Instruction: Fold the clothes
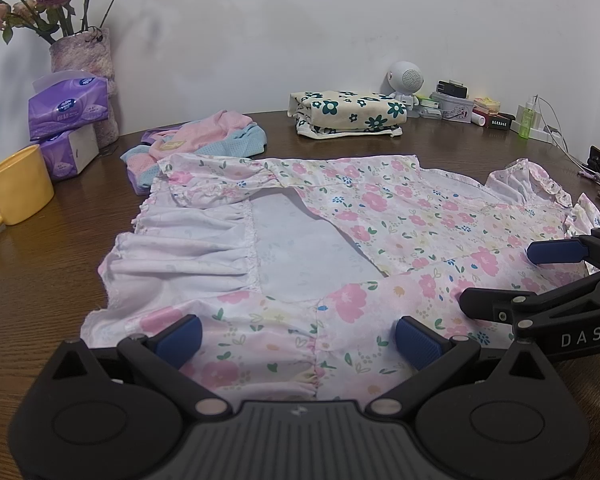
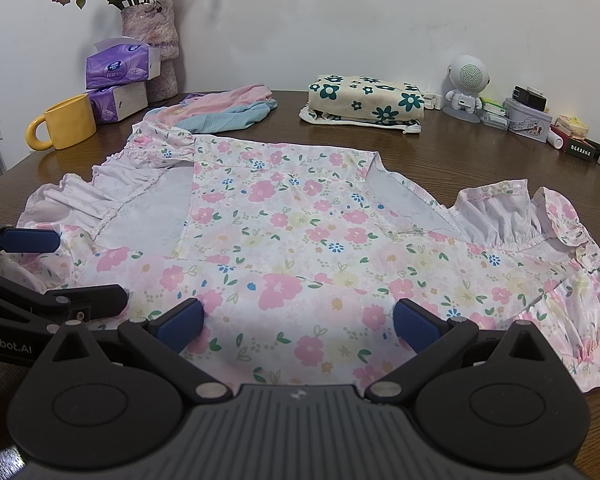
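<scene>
**Floral dress half folded, both tools poised at near edge**

Left hand-held gripper [image 1: 298, 334] spread wide, blue pads clear of the cloth, gripping nothing. Right hand-held gripper [image 2: 298, 326] likewise wide apart and empty, hovering just beside its partner over the near hem. Beneath both, a floral dress [image 2: 300, 240] spread across the middle of the brown desk [image 1: 52, 264], one side panel turned in over the pale lining, ruffled sleeves splayed at either end. Farther back, a crumpled pink-and-blue garment [image 1: 204, 136] touching the dress's far corner, and a folded flower-print cloth [image 2: 366, 98] well apart from it. At the left rim, a yellow mug [image 1: 18, 186], stacked tissue packs [image 1: 68, 108] and a vase of dried roses [image 2: 152, 40].

Likely trouble ahead: thin, slippery fabric pinched through one layer only, leaving the lining behind and the fold skewed; a lifted far corner dragging the neighbouring garment along; a broad sweep leftward nudging the mug.
</scene>
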